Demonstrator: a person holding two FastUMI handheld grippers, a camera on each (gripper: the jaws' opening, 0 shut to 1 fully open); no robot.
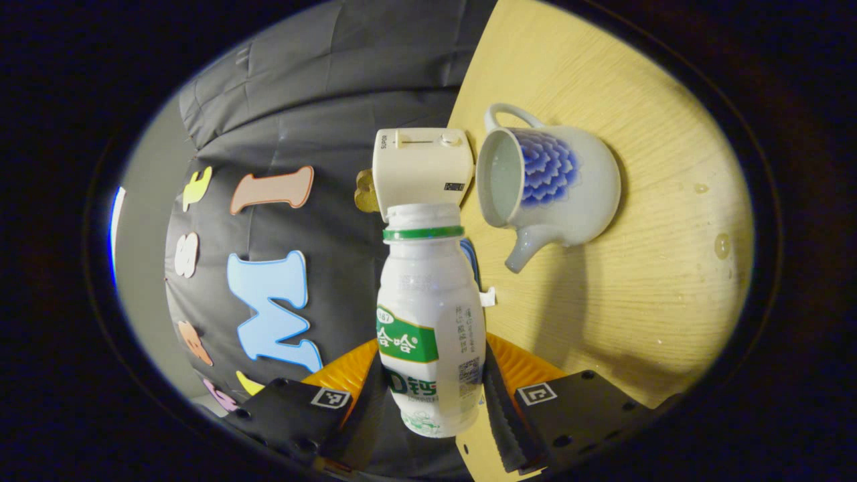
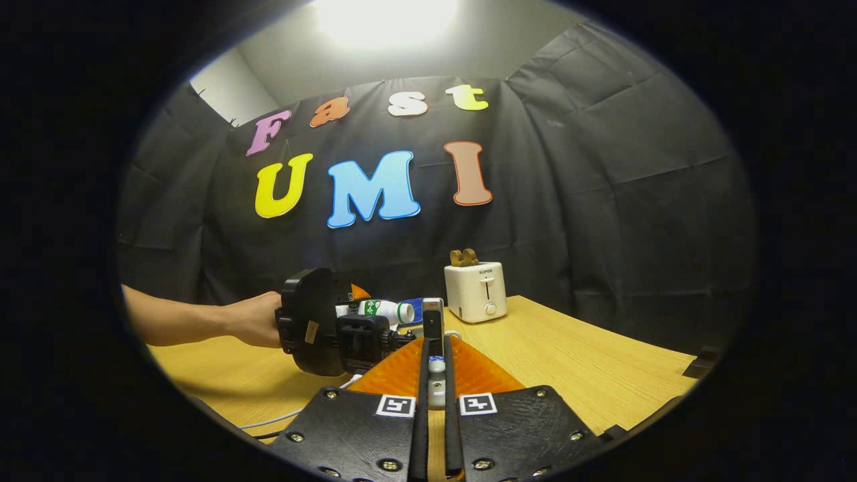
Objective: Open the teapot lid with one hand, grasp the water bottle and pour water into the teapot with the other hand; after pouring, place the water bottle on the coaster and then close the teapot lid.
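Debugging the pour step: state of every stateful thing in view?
teapot: lid off, mouth open
water bottle: uncapped, tipped sideways near the teapot
left gripper: shut on the water bottle
right gripper: nearly closed on a small pale piece, unclear what
toaster: slice sticking up from slot

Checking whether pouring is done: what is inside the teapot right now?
In the left gripper view the teapot stands lidless, and its pale inner wall shows through the mouth. A water level cannot be made out, and the lower part is hidden by its body.
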